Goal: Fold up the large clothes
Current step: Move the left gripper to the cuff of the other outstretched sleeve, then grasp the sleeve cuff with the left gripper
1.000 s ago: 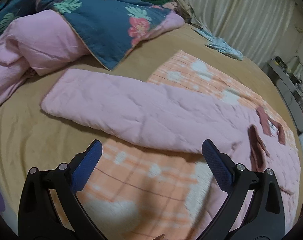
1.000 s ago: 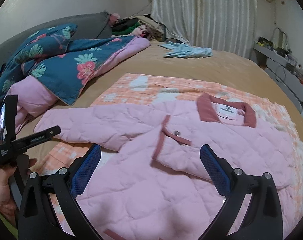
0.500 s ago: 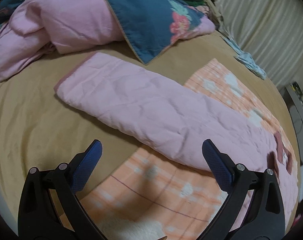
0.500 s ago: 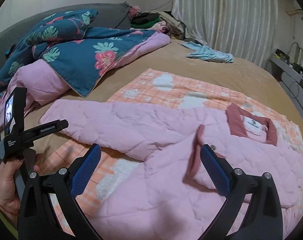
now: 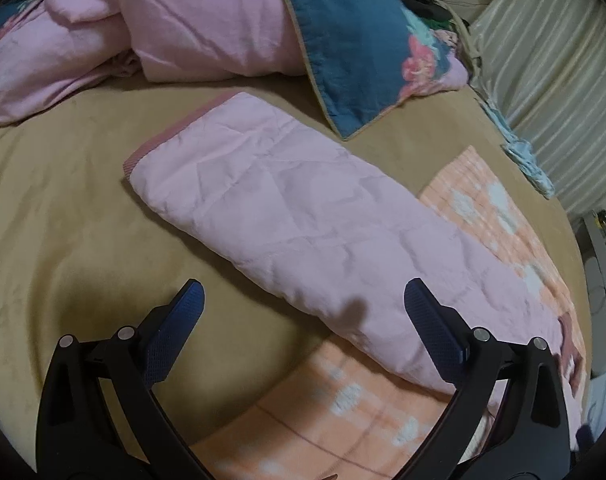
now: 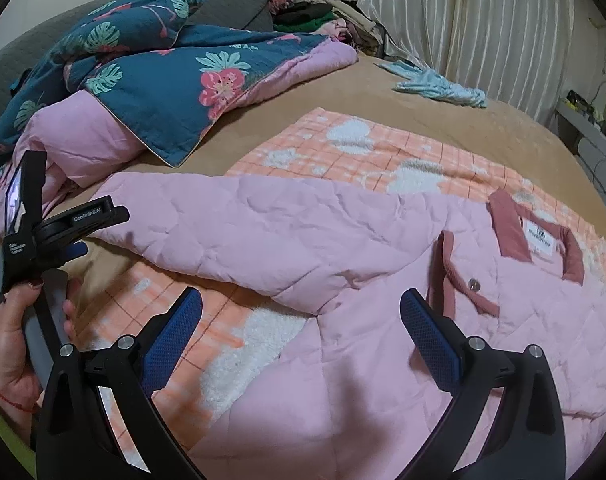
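Pink quilted jacket (image 6: 383, 320) spread flat on an orange checked blanket (image 6: 363, 148), both on a bed with a tan sheet (image 5: 63, 220). Front side up, dark pink collar (image 6: 511, 228) with white label toward the right, button near the placket. One sleeve (image 5: 287, 220) stretched out straight to the left, cuff end lying past the blanket edge on the bare sheet. Left gripper (image 5: 303, 308) released, fingers spread wide, nothing between them, hovering just above the sleeve's near edge, not touching. Right gripper (image 6: 301, 316) likewise released and empty, above the jacket body near the armpit. Left hand (image 6: 11, 344) visible in right wrist view, gripping the left tool's handle at the bed's left side. Blue floral duvet (image 6: 175, 72) with pink underside bunched near the headboard. Light blue garment (image 6: 439, 84) crumpled at the far side near the white curtain (image 6: 463, 20).
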{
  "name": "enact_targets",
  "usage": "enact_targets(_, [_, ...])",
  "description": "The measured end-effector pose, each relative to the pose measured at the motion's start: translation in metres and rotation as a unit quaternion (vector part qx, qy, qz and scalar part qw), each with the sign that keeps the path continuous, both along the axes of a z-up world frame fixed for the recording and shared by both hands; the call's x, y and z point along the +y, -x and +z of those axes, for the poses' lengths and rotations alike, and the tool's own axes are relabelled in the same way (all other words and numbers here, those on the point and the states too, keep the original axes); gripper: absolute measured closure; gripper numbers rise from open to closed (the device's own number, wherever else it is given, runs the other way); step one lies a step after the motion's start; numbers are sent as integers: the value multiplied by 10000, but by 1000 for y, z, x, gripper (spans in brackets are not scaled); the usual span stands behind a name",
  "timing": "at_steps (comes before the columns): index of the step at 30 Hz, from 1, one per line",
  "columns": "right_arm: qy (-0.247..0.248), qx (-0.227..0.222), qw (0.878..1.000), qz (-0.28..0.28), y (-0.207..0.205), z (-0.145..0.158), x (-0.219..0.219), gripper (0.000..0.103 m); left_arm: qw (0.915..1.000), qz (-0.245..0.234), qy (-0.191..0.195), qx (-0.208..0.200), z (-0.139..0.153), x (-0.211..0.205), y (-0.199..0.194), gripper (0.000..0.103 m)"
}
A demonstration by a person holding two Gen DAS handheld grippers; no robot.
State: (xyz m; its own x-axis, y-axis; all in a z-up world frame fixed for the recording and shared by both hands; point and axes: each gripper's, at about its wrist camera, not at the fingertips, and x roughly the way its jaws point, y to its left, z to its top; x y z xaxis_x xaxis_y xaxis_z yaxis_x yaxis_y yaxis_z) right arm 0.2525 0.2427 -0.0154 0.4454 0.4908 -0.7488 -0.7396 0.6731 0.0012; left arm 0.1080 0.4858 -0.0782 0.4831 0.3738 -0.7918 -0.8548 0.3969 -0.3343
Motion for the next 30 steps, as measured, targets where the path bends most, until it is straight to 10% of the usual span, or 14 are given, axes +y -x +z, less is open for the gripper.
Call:
enact_targets(16, [-53,66,9973,-735,-22,-9,-77,4,9971,630,260,-341,-33,41,-5,10])
enact_targets(18, [-104,75,9965,-822,-24,-7,-88,4,9977,668,43,-139,-30,41,-7,46])
enact_targets(23, [-88,64,9937,-1111,-28,-2,-119,4,9974,562,-453,-54,-5,34,-6,84])
enact_targets(30, [-394,16,9882,-1483,-21,20,-173,4,9876,203,-1386,-704,68,4,1,92])
